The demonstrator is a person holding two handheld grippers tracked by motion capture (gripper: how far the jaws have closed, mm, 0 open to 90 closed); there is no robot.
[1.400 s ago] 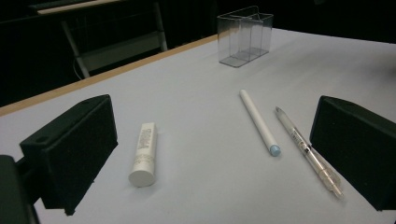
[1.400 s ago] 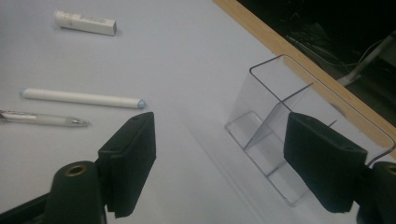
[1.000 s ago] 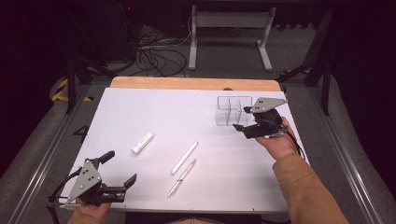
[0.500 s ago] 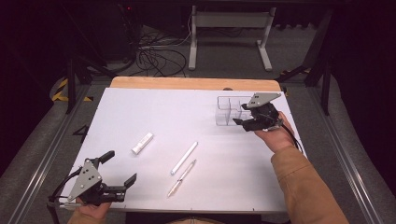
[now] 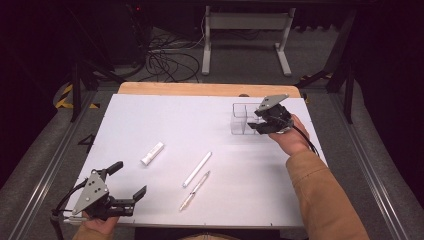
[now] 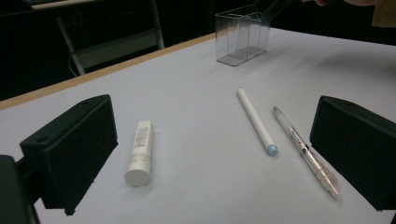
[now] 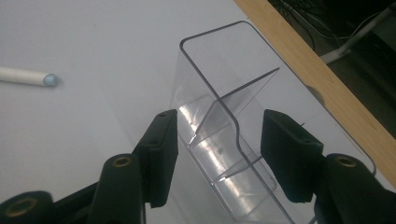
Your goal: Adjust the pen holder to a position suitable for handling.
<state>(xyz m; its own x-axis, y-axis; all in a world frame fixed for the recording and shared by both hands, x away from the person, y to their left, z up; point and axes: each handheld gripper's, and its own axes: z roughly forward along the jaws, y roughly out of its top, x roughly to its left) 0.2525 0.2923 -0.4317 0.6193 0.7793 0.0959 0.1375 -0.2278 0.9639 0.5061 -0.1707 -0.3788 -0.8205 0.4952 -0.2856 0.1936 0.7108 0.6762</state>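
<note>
Clear plastic organizer (image 7: 224, 140) sits between my right gripper's (image 7: 217, 154) jaws, which have just been closing, not yet pressing. Its slick walls could slip or tip. My left gripper (image 6: 205, 154) rests open, empty.

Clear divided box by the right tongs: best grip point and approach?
Take the clear box by one thin upright side wall at its open rim, from above. Right tongs have just been closing, one jaw outside a wall, the other over a compartment; contact isn't certain. Its width looks too broad to span.
</note>
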